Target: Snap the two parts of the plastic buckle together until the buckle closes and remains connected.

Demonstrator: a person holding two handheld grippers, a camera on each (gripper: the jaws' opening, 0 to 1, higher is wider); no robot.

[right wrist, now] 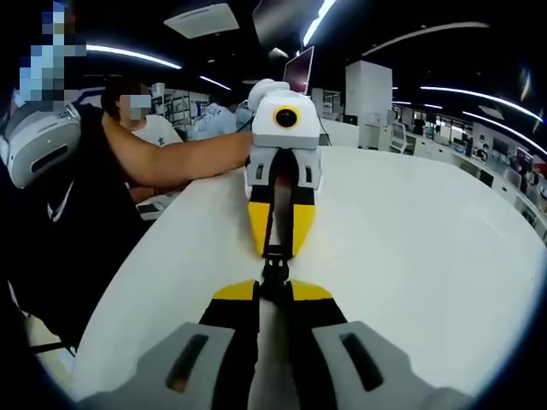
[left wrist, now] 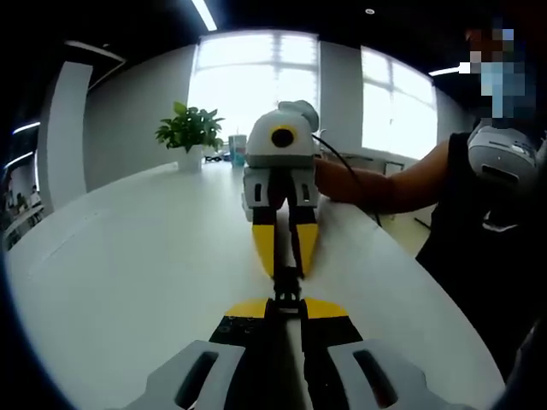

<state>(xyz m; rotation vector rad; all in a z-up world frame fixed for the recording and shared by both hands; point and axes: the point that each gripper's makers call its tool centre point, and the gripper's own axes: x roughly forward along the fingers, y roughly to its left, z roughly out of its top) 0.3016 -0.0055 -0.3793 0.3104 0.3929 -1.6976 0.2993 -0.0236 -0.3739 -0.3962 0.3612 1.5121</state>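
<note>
A small black plastic buckle [left wrist: 286, 289] hangs just above the white table [left wrist: 128, 256], between two grippers that face each other tip to tip. My left gripper [left wrist: 286, 309] is shut on its near end. The right gripper [left wrist: 286, 270], with yellow fingers [left wrist: 265, 243], comes from the far side and is shut on the other end. In the right gripper view the buckle [right wrist: 273, 266] sits between my right gripper [right wrist: 272, 292] and the left gripper [right wrist: 278, 250]. The two halves touch end to end. Whether they are latched cannot be told.
A potted plant [left wrist: 190, 132] stands at the table's far end below bright windows. A person's forearm [left wrist: 385, 184] reaches in from the right, and an arm [right wrist: 188, 158] lies along the table edge [right wrist: 171, 248]. A screen [right wrist: 301, 68] stands behind. Bare tabletop [right wrist: 410, 239] spreads right.
</note>
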